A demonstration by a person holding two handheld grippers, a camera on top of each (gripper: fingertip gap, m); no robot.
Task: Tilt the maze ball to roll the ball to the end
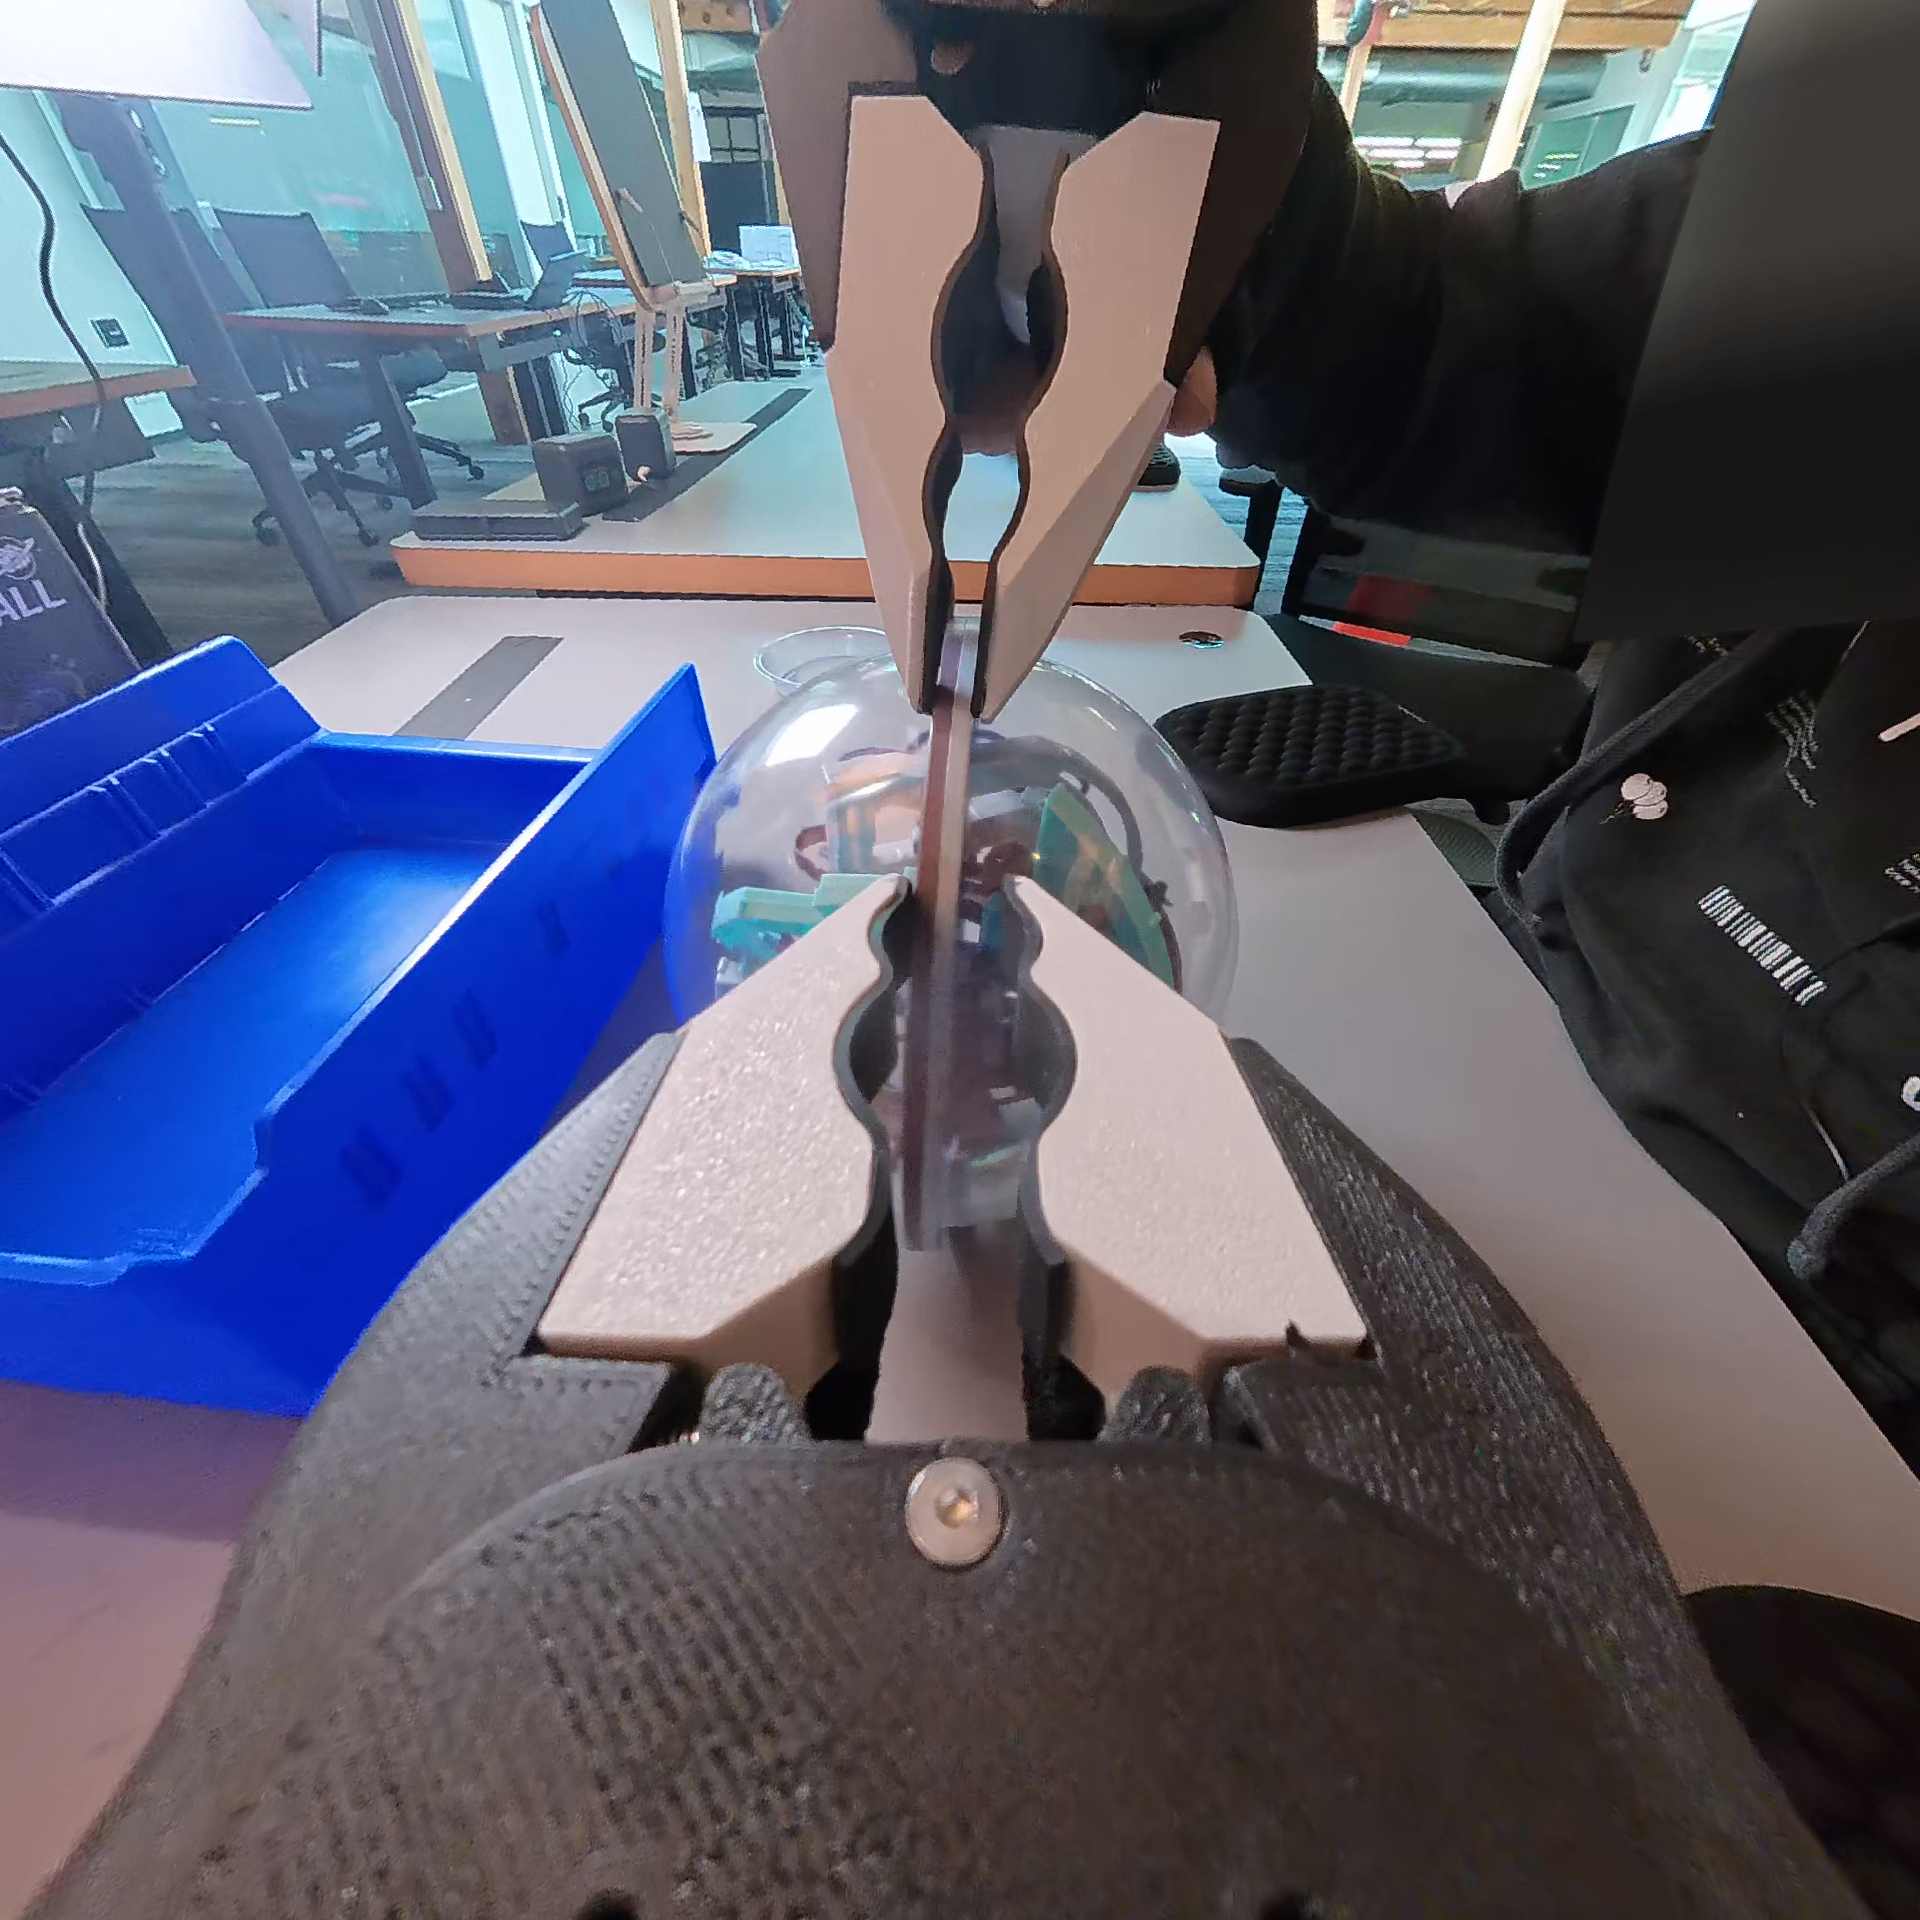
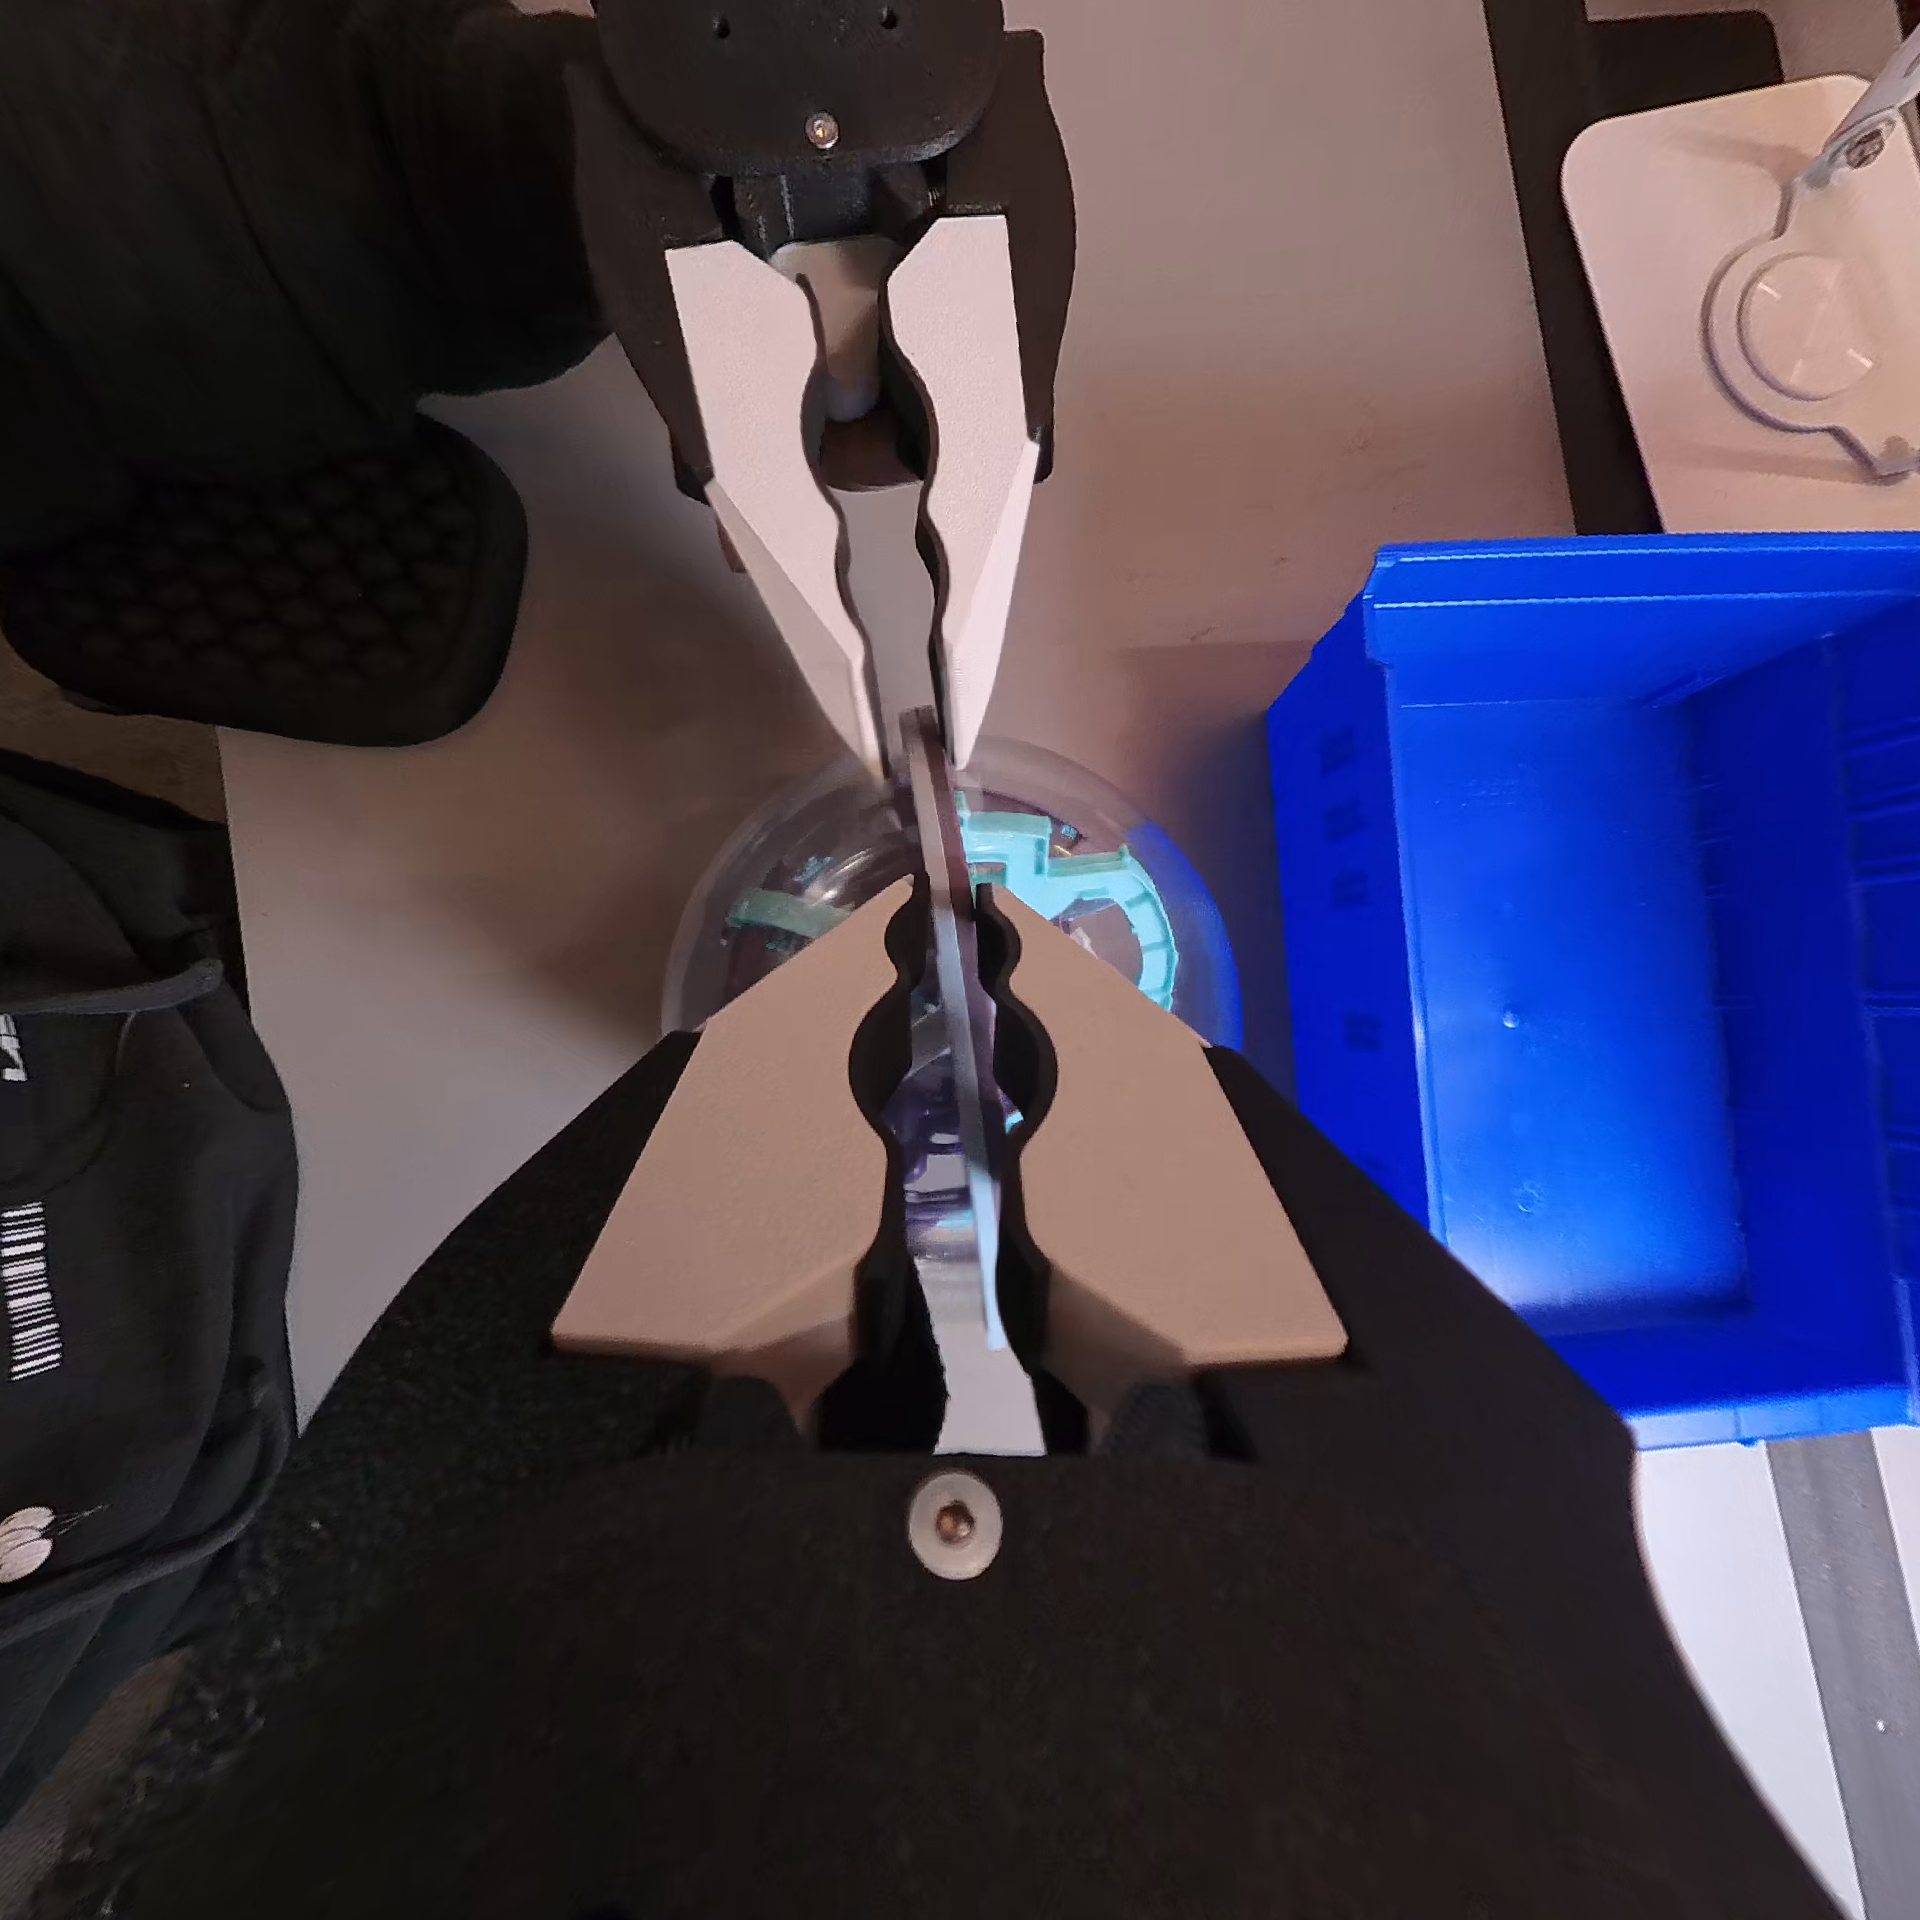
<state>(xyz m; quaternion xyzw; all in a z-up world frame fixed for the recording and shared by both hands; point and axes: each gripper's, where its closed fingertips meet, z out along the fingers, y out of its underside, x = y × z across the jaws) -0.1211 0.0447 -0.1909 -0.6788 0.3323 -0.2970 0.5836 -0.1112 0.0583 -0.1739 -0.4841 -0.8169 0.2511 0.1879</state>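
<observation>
- The desk (image 1: 1382, 997), pale and flat, is seen carrying everything.
- A blue bin (image 1: 343, 987) is placed on the desk just beside the maze ball, its open top facing up.
- A black padded armrest (image 1: 1309, 748) is seen at the desk's edge, near a person's dark sleeve (image 1: 1455, 343).
- The maze ball (image 1: 1101, 821), a clear sphere with teal and dark tracks inside, is held between the two tongs, next to the bin.
- The left tongs (image 1: 951, 904) are clamped on the ball's thin dark rim.
- The right tongs (image 2: 945, 894) are clamped on the same rim from the opposite side.
- The small ball inside cannot be made out.
</observation>
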